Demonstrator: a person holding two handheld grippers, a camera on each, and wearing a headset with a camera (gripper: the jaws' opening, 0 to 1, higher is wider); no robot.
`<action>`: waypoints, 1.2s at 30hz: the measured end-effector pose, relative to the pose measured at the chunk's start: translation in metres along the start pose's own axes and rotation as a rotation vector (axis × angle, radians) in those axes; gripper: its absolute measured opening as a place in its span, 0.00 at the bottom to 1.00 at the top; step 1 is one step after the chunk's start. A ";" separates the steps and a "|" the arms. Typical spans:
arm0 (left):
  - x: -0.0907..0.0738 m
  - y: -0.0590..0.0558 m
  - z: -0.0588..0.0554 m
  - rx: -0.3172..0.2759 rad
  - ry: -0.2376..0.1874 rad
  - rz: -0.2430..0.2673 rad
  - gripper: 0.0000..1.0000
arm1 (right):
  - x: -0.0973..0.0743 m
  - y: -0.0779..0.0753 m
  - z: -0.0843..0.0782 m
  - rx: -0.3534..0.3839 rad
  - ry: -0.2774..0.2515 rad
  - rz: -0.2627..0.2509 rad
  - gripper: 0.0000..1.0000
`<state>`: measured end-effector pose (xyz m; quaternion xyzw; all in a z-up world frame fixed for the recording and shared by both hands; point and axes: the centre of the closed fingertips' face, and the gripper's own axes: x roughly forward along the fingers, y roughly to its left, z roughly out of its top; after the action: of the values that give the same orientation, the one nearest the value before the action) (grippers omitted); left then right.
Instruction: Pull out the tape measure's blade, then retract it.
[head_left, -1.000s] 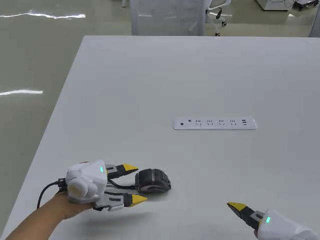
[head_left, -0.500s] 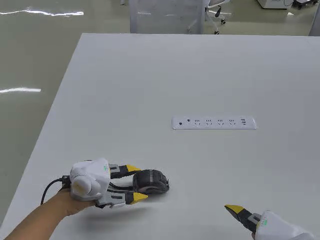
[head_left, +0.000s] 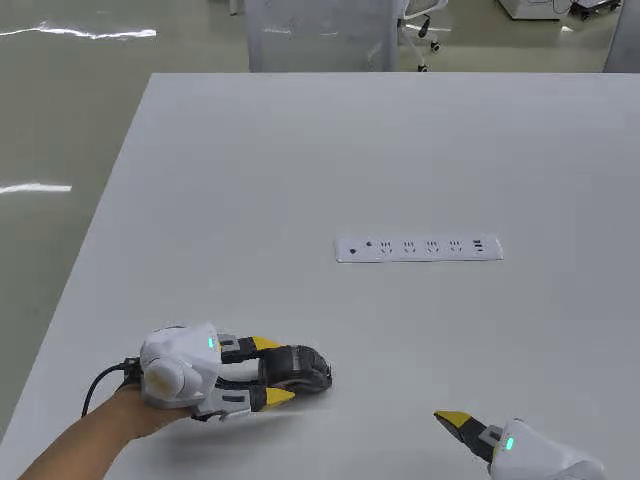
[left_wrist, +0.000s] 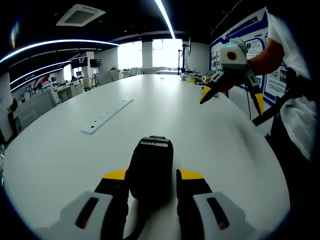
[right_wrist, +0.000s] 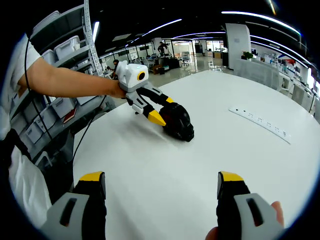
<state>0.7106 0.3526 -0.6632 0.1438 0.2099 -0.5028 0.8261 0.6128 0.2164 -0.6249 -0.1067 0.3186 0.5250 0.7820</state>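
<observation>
While the wide white table (head_left: 300, 160) carries little else, with a long white power strip (head_left: 418, 248) lying well apart farther up, I judge the step in hand to be securing the body before any pull. My left gripper (head_left: 268, 370) has its yellow-tipped jaws pressed against the two sides of the small black rounded tape measure (head_left: 298, 367), which lies on the table near its front left edge. To do this well I should grip square and firm so it cannot twist. Then I should bring my right gripper (right_wrist: 160, 180) — jaws spread wide, holding nothing — to the far end, where I judge the blade's hook sits, though it is too small to make out. The tape measure is the one holder here — no blade is drawn out, so I judge it wound inside.
</observation>
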 end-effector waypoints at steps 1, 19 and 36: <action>0.000 0.000 0.000 -0.003 0.000 0.001 0.34 | 0.000 0.000 0.000 -0.001 0.001 0.000 0.94; 0.011 0.003 -0.002 -0.021 -0.007 -0.015 0.32 | 0.001 0.000 -0.005 0.005 0.011 0.003 0.94; 0.011 0.002 -0.004 -0.027 0.006 -0.037 0.30 | 0.013 -0.005 -0.003 0.005 0.006 0.017 0.92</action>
<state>0.7166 0.3466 -0.6722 0.1302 0.2216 -0.5149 0.8178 0.6193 0.2231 -0.6358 -0.1038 0.3232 0.5304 0.7768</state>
